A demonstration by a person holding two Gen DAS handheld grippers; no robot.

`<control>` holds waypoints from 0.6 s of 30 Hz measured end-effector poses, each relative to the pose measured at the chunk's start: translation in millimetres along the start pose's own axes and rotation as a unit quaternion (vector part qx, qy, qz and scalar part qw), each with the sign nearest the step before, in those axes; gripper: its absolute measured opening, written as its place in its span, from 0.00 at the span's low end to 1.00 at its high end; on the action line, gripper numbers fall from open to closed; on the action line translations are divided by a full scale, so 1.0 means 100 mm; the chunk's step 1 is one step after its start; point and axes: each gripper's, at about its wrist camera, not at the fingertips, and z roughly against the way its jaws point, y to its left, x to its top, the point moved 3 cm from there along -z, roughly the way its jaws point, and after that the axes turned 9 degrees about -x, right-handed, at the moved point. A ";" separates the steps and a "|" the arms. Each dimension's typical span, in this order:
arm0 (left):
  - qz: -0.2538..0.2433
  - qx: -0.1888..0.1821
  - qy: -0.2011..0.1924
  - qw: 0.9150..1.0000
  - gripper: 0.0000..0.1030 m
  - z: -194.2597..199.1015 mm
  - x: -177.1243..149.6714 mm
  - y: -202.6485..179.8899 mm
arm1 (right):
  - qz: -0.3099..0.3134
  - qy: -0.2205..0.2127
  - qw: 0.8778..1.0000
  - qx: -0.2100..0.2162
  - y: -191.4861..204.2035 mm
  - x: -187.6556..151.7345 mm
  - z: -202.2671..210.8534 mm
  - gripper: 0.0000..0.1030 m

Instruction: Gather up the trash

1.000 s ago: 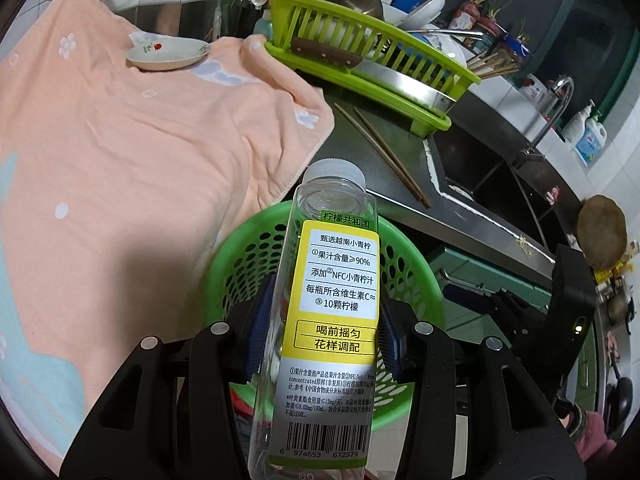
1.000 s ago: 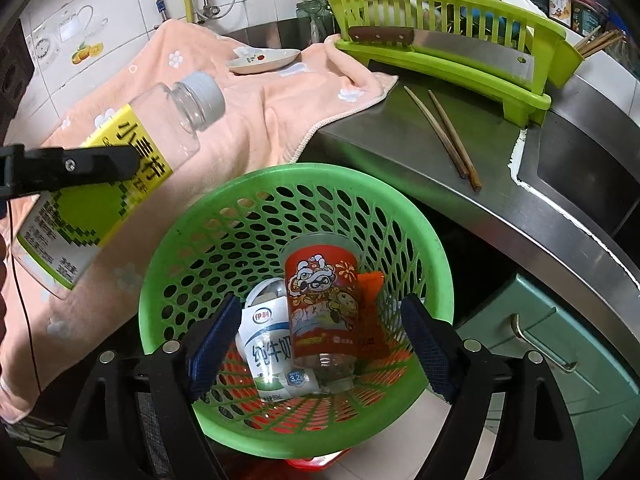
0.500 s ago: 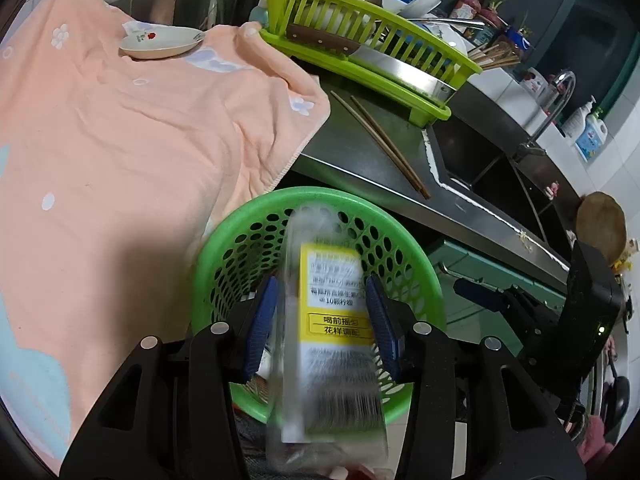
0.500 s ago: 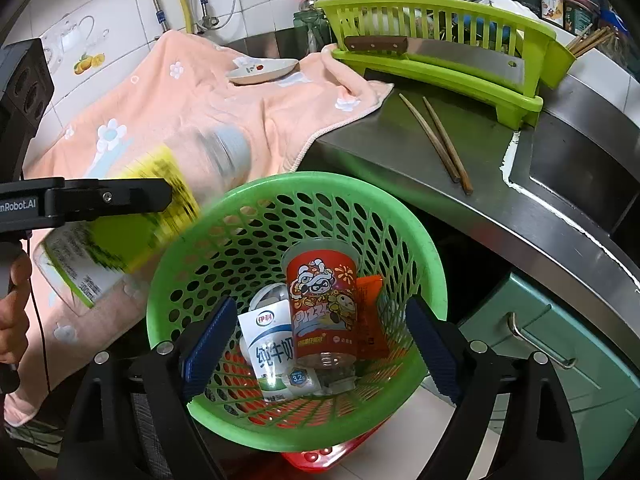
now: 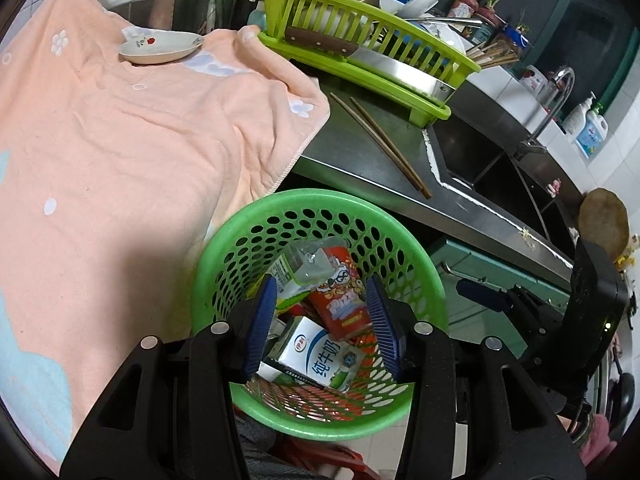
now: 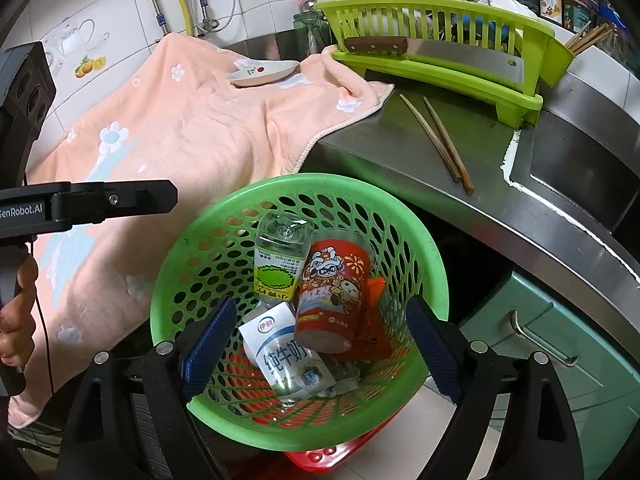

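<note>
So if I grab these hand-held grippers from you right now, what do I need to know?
Left hand-held gripper: open, empty, over the basket.
Right hand-held gripper: open wide, empty, over the same basket.
In the basket: bottle, red cup, milk carton.
Done: those three are binned; the bottle just dropped from the left gripper.
Left: no other trash shows. On the counter are only chopsticks, a saucer on the towel, and the dish rack. Look around before stopping.

Bottle now inside basket
</note>
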 end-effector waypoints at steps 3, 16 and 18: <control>-0.004 0.006 -0.001 1.000 0.49 0.02 -0.01 0.00 | -0.001 0.001 1.000 0.003 -0.01 0.00 -0.01 0.81; -0.010 0.043 -0.034 0.998 0.73 0.29 -0.06 0.08 | -0.005 -0.005 1.000 0.010 0.10 -0.01 0.07 0.84; -0.011 0.053 -0.044 0.998 0.76 0.37 -0.08 0.10 | -0.003 -0.008 1.000 0.009 0.13 -0.01 0.10 0.85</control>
